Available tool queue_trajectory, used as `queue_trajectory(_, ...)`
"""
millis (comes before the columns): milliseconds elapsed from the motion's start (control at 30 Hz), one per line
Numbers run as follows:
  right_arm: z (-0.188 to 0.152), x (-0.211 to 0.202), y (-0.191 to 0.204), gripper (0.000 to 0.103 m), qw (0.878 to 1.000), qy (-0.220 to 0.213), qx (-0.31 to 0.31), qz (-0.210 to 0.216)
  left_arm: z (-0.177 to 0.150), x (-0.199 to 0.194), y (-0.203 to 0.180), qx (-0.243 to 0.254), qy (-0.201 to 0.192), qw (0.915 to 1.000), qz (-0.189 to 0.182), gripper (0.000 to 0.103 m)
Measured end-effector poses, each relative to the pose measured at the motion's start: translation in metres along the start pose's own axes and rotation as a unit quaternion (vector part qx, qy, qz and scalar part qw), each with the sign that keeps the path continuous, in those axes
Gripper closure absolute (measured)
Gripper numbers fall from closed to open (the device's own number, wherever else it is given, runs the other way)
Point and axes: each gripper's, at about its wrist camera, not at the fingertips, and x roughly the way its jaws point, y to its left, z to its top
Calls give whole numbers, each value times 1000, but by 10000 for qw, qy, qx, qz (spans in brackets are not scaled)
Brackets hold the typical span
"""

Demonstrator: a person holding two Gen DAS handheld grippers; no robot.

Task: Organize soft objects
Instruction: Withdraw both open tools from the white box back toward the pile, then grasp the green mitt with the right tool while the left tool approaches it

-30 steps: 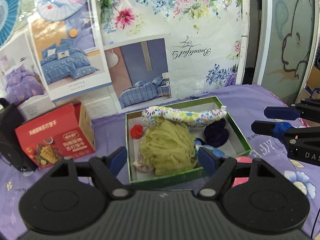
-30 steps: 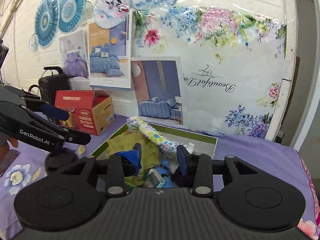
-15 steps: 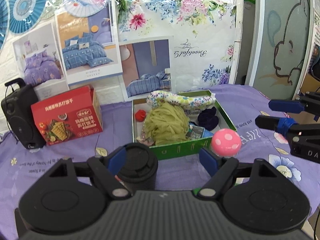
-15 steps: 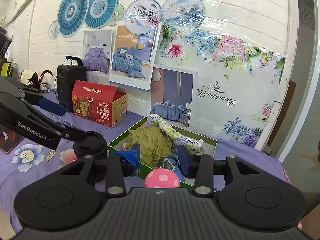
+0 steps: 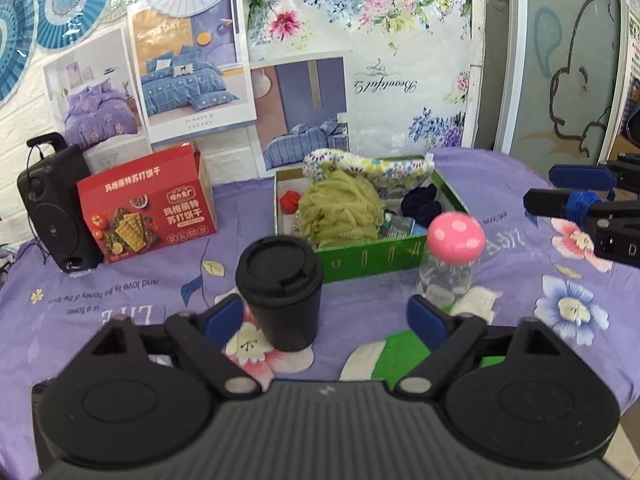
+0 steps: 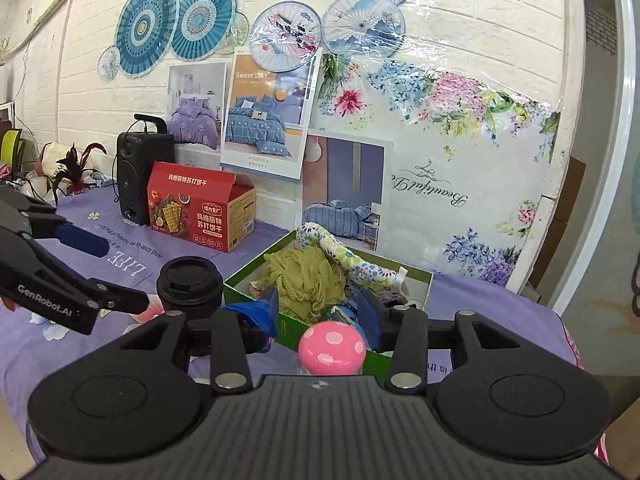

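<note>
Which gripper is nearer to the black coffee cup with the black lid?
Left. The left gripper is open, right at the black coffee cup, one finger beside it. The right gripper is over by the pink-capped jar.

Cup (image 5: 279,283) and bottle (image 5: 450,256) before box (image 5: 372,257).

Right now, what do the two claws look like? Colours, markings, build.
Both are matte black plastic: ribbed body, two round discs, angled linkage arms with silver pins. The left claw has blue finger pads and white "GenRobot.AI" lettering on its side. The right claw has blue pads, one wrapped in blue tape.
</note>
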Motion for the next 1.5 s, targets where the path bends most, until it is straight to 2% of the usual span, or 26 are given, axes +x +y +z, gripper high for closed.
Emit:
queue_trajectory(67,-16,-4,3,75,9999,84,64,-3,-18,-2,-4,109,-26,9999,87,0)
queue_trajectory(167,-50,-7,10,74,9992,336,200,29,-49,0,-12,277,136,9993,187,0)
queue_trajectory(233,-74,-6,16,74,9977,544,405,82,-70,7,-18,372,372,9984,188,0)
queue_trajectory(333,-108,-3,30,74,9930,925,621,381,-99,18,-24,421,774,9961,79,0)
queue_trajectory(467,-135,1,51,74,9876,1346,591,547,-115,31,-23,310,1166,9927,-54,0)
queue_trajectory(600,-143,15,60,73,9864,1573,288,376,-115,47,-24,505,1245,9909,-31,0)
queue_trajectory(733,-142,29,50,73,9878,1532,207,164,-111,66,-29,768,1400,9872,-47,0)
queue_trajectory(867,-135,40,29,73,9892,1400,439,-6,-102,84,-34,819,1446,9861,-31,0)
queue_trajectory(1000,-127,36,0,73,9896,1140,838,-277,-87,83,-26,717,1202,9901,70,0)
queue_trajectory(1067,-127,36,-15,72,9869,1152,1045,-429,-80,83,-18,641,1163,9910,136,0)
queue_trajectory(1133,-128,39,-26,72,9846,1221,1179,-426,-74,84,-9,540,1139,9917,259,0)
queue_trajectory(1300,-137,66,-27,72,9787,1728,972,-543,-59,87,1,246,1111,9935,91,0)
queue_trajectory(1400,-135,72,-19,72,9793,1760,944,-319,-57,85,3,308,1058,9937,188,0)
queue_trajectory(1500,-124,62,-9,72,9846,1447,960,-200,-61,81,14,269,1067,9935,296,0)
